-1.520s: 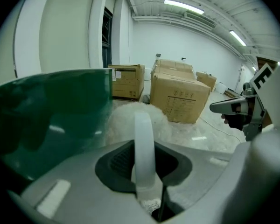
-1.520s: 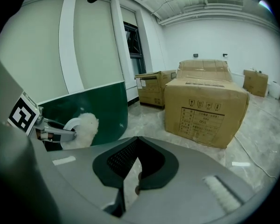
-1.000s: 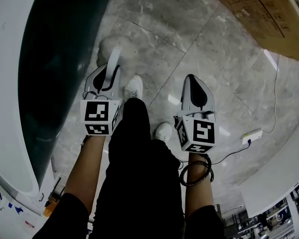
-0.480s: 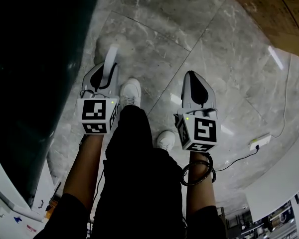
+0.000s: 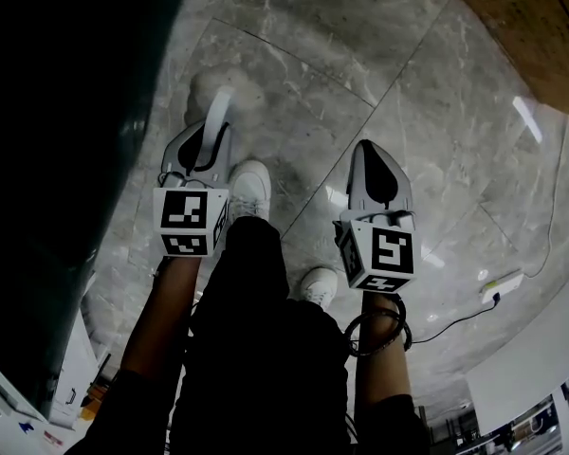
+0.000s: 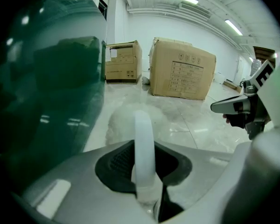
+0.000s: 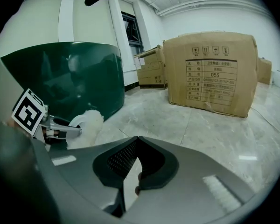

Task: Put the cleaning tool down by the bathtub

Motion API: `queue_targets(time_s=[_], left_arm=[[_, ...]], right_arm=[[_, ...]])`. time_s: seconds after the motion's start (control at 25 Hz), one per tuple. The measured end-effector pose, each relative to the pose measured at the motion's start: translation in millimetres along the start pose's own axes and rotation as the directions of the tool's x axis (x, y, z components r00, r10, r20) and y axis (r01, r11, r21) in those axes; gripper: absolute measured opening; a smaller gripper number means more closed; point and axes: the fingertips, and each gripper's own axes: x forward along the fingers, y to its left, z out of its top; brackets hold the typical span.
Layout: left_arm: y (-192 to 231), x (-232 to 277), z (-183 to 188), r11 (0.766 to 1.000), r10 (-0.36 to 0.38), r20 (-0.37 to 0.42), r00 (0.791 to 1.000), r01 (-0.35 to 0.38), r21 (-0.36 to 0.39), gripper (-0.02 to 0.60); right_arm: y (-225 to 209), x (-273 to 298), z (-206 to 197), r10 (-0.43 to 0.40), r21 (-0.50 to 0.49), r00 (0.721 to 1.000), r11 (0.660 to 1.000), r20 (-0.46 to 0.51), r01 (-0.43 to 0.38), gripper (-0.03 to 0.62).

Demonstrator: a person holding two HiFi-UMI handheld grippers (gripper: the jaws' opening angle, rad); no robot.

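The cleaning tool is a fluffy white pad (image 5: 242, 98) on a white handle (image 6: 143, 148). My left gripper (image 5: 211, 126) is shut on that handle, and the pad (image 6: 130, 118) hangs just above the marble floor. The dark green bathtub (image 5: 76, 112) rises close on the left, its wall (image 6: 46, 101) beside the pad. My right gripper (image 5: 370, 154) is level with the left one, shut, with nothing between its jaws (image 7: 136, 141). In the right gripper view the pad (image 7: 86, 122) shows in front of the tub (image 7: 70, 83).
The person's white shoes (image 5: 251, 188) (image 5: 315, 285) stand between the grippers. A cable with a white plug block (image 5: 498, 287) lies at the right. Large cardboard boxes (image 6: 182, 69) (image 7: 210, 73) stand farther across the floor.
The head view has swung so the tub's white rim has left the picture. Both grippers kept their places, the left still on the handle. The feet shifted slightly.
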Motion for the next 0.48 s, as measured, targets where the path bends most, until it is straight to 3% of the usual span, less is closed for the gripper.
queue_targets(time_s=[0.48], left_arm=[[18, 44, -38, 1.0, 0.005, -0.011, 1.0, -0.004, 0.016, 0.086]], right_arm=[[1, 43, -43, 0.023, -0.001, 1.0, 1.0, -0.009, -0.023, 0.018]])
